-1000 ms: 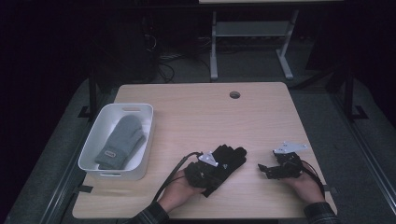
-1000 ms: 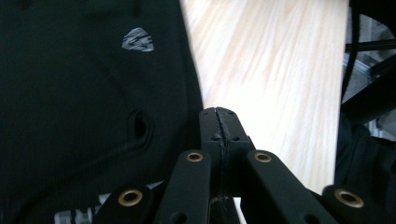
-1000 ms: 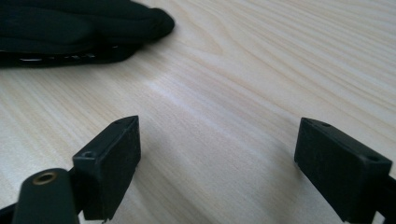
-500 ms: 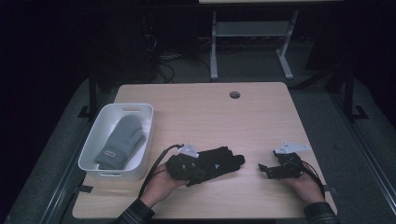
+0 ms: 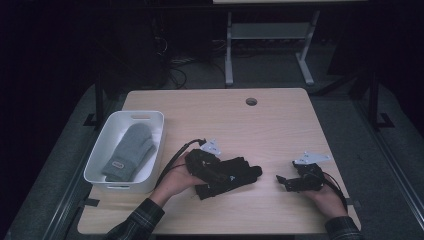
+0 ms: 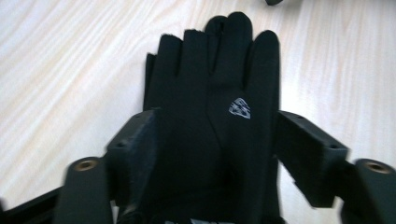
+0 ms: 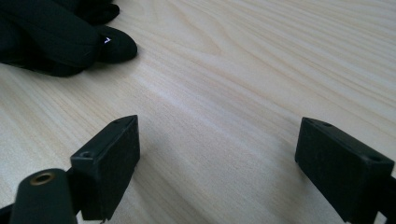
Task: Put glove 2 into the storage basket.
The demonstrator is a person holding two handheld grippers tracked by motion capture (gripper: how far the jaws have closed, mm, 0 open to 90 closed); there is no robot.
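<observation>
Black fabric lies between the jaws of my left claw (image 6: 212, 140): a black glove with a small silver logo (image 6: 219, 93) lying flat on the pale wooden bench (image 5: 280, 125), its fingers pointing away from me along the jaws. In the left gripper view the two black jaws stand on either side of the glove's palm, close against its edges, so I am grasping it across the palm, though I cannot tell how hard the pads press. From the high view my left claw (image 5: 220, 172) sits near the front middle of the bench, with my left hand (image 5: 175, 180) behind it and a plaid sleeve (image 5: 135, 222) showing at the bottom edge. The glove (image 5: 230, 176) stretches from that claw toward the right.

My right claw (image 5: 281, 180) rests low over the bench toward the front right, held by my right hand (image 5: 327, 197), and it is released: in the right gripper view its jaws stand wide apart with bare wood between them (image 7: 219, 140). The glove's fingertips (image 7: 112, 44) show at the upper left of that view, apart from those jaws.

At the left side of the bench stands a white rectangular plastic bin (image 5: 100, 150) holding a grey knitted mitten (image 5: 129, 152).
</observation>
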